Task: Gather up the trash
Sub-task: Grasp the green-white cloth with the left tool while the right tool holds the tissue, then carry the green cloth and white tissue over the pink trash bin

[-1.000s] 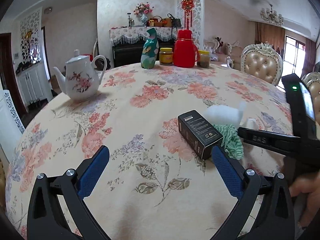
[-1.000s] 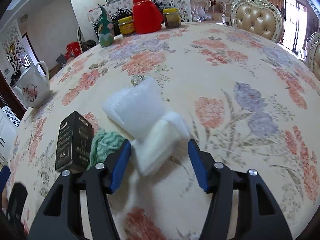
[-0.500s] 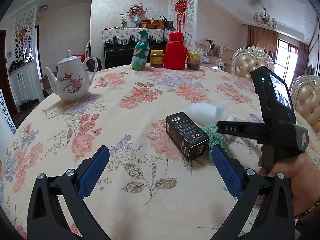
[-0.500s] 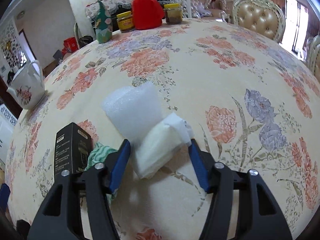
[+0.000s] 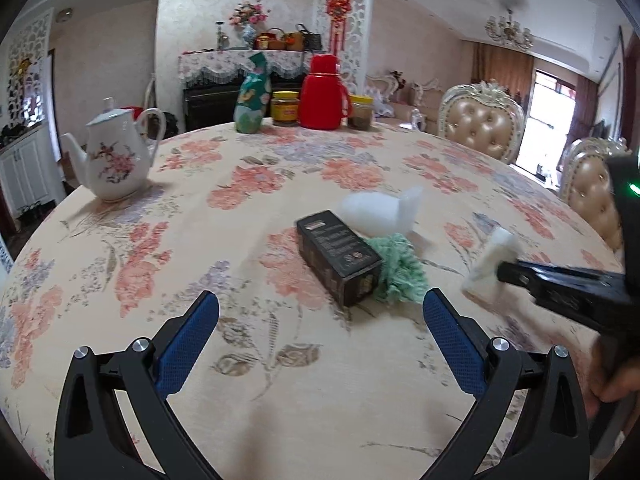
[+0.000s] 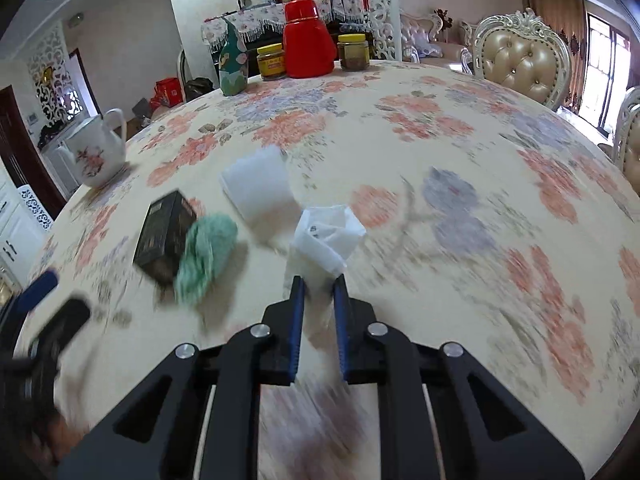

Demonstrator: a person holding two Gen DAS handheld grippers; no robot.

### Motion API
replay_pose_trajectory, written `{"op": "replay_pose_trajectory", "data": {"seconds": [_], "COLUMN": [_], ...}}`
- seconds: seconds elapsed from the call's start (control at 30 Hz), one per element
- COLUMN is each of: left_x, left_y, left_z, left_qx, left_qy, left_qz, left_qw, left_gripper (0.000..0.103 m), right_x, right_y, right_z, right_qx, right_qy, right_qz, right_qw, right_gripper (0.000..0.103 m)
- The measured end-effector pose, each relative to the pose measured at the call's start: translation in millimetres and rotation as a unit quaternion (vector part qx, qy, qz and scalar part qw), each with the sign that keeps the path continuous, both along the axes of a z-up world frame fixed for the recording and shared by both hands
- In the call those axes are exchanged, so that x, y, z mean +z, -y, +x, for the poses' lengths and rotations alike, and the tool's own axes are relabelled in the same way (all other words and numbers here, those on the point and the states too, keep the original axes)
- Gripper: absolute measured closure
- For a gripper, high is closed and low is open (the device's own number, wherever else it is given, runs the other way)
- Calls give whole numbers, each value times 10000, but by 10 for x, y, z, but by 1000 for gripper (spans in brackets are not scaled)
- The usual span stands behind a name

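Right wrist view: my right gripper (image 6: 318, 282) is clenched on the white packet (image 6: 328, 236), lifted off the table (image 6: 460, 152); my left gripper (image 5: 320, 316) hangs open, empty. Beyond, green rag (image 6: 206, 258), black box (image 6: 166, 236) and foam sheet (image 6: 258, 190) remain uncollected.

The counter (image 5: 248, 360) wears a smooth cloth with printed flowers. The white teapot (image 5: 114, 160) looks like shiny china. The red flask (image 5: 322, 98) is glossy plastic. The black box (image 5: 340, 256) is matt cardboard. Beside it, the green rag (image 5: 400, 272) is fuzzy, rough cloth. The white foam sheet (image 5: 376, 214) looks soft and dull. The white wrapper (image 6: 326, 236) is thin and crinkly. Each hand-held gripper has matt black plastic arms, bumpy blue pads (image 5: 188, 344) and shiny metal screws (image 5: 140, 345).
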State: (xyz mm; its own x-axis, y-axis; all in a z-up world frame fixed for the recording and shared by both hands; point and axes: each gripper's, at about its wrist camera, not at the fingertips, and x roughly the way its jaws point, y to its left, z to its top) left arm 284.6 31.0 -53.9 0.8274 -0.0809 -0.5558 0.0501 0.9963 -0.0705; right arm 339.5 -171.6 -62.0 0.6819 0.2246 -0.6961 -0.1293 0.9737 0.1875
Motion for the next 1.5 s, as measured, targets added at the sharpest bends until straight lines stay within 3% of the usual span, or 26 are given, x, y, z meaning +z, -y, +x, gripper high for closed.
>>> {"op": "replay_pose_trajectory", "data": {"seconds": [0.1,0.2,0.33,0.5,0.7,0.87,1.07,1.13,1.17,1.2,1.23,1.3,1.5], "left_x": [-7,-28,-21,29,36,-60,-319,-313,-313,-303,-285,-237,-102], "left_y": [56,74,224,578,892,1063,1063,1033,1015,1004,986,938,954], "left_z": [-17,6,10,94,401,786,1151,1149,1135,1103,1065,947,498], "left_qx": [-229,-415,-570,-772,-847,-584,-380,-403,-382,-343,-382,-468,-712], "left_qy": [-9,-166,-290,-335,-348,-410,-1047,-1016,-1006,-949,-922,-886,-505], "left_qz": [-49,-360,-435,-69,363,956,1322,1276,1294,1343,1288,1068,946], "left_qw": [9997,9984,9970,9964,9951,9929,9849,9858,9857,9858,9866,9892,9917], "left_gripper": [9,16,27,44,52,55,54,58,65,80,83,86,87], "right_x": [0,-14,-64,-164,-213,-196,-168,-161,-157,-155,-157,-164,-169], "right_y": [172,338,533,696,811,785,707,693,688,689,694,704,704], "right_z": [-294,-540,-773,-855,-792,-801,-812,-812,-813,-814,-813,-807,-800], "right_qx": [55,69,-28,-158,-421,-547,-477,-458,-458,-469,-473,-489,-489], "right_qy": [55,60,92,167,73,115,180,196,200,201,200,189,166], "right_qz": [-27,-64,-10,522,967,835,602,556,544,536,544,555,543], "right_qw": [10000,9999,10000,9984,9944,9949,9969,9972,9973,9973,9972,9971,9972], "right_gripper": [89,89,89,89,89,89,89,89,89,89,89,89,89]}}
